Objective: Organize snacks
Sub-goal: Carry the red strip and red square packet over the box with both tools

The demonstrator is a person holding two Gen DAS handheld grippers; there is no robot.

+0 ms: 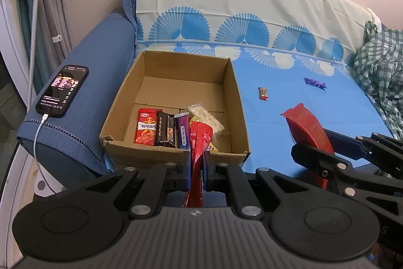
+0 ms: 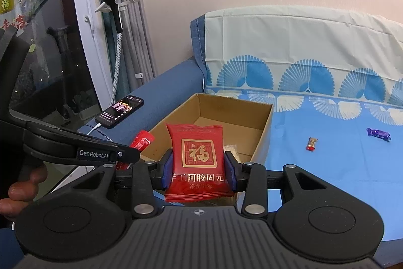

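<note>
A cardboard box (image 1: 234,95) (image 2: 264,132) stands on the blue sofa cover and holds several snack packets (image 1: 161,129). My left gripper (image 1: 196,169) is shut on a thin red snack packet (image 1: 200,140) held edge-on just in front of the box's near wall. My right gripper (image 2: 199,169) is shut on a square red packet with gold characters (image 2: 197,160), held upright before the box; this packet (image 1: 309,132) also shows at the right of the left wrist view. A small red-and-brown candy (image 1: 262,93) (image 2: 311,144) and a purple candy (image 1: 315,83) (image 2: 378,134) lie loose on the cover.
A phone (image 1: 61,90) (image 2: 119,111) on a charging cable rests on the sofa's left armrest. A green checked cloth (image 1: 380,64) is heaped at the right. A garment steamer (image 2: 113,6) stands by the curtain. A hand (image 2: 20,190) grips the left gripper's handle.
</note>
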